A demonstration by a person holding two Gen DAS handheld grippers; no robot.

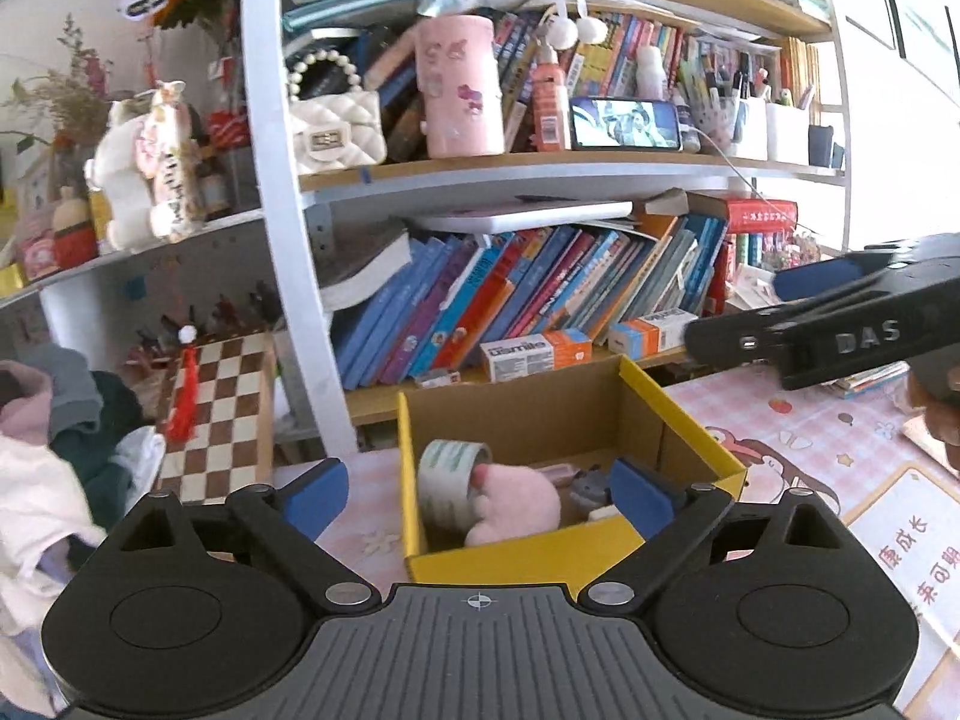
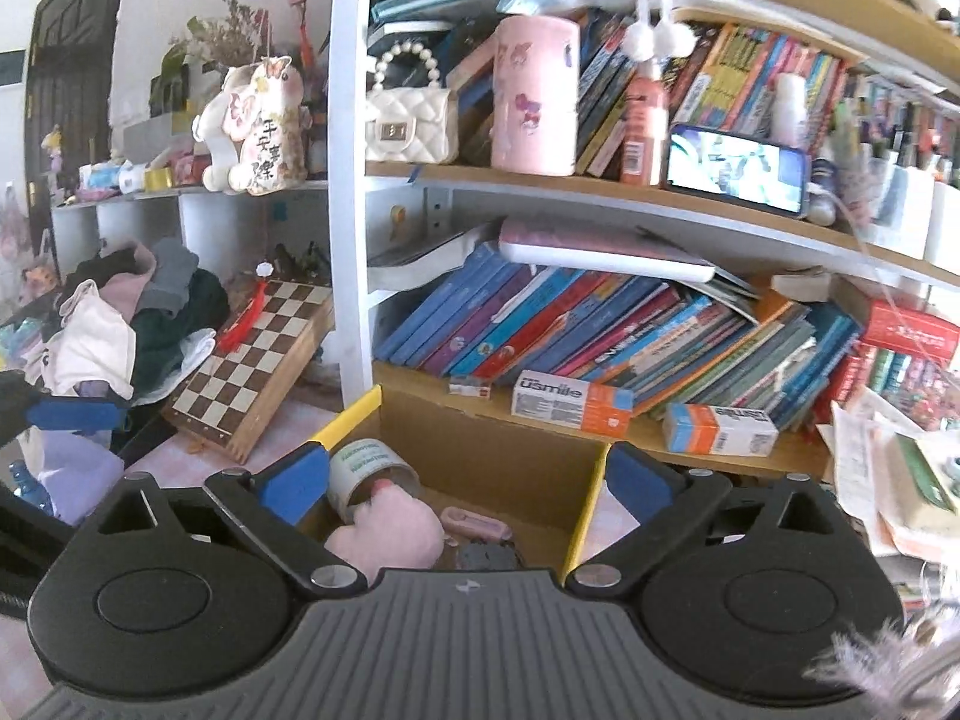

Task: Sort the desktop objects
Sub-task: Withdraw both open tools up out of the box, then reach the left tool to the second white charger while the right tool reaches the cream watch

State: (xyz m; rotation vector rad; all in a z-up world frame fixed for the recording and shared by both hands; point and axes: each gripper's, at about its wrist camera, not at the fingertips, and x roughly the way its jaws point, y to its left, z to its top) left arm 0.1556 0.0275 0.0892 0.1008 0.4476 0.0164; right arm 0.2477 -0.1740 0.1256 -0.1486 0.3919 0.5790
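A cardboard box with a yellow rim (image 1: pixel 684 414) (image 2: pixel 591 498) stands on the desk before the bookshelf. Inside it lie a roll of tape (image 1: pixel 447 477) (image 2: pixel 369 468), a pink plush toy (image 1: pixel 516 501) (image 2: pixel 390 531), a small grey object (image 1: pixel 585 489) (image 2: pixel 483 555) and a small pink item (image 2: pixel 474 522). My left gripper (image 1: pixel 480 501) hovers just in front of the box, open, with nothing between its blue pads. My right gripper (image 2: pixel 462 483) hangs over the box's near side, also open and empty. The right gripper (image 1: pixel 840 306) also enters the left wrist view from the right.
A crowded bookshelf (image 1: pixel 540 165) rises right behind the box, with toothpaste cartons (image 1: pixel 534 354) (image 2: pixel 570 402) on its lowest board. A chessboard (image 1: pixel 219 414) (image 2: pixel 252 360) leans at the left beside a pile of clothes (image 2: pixel 126 324). Papers (image 2: pixel 894 468) are heaped at the right.
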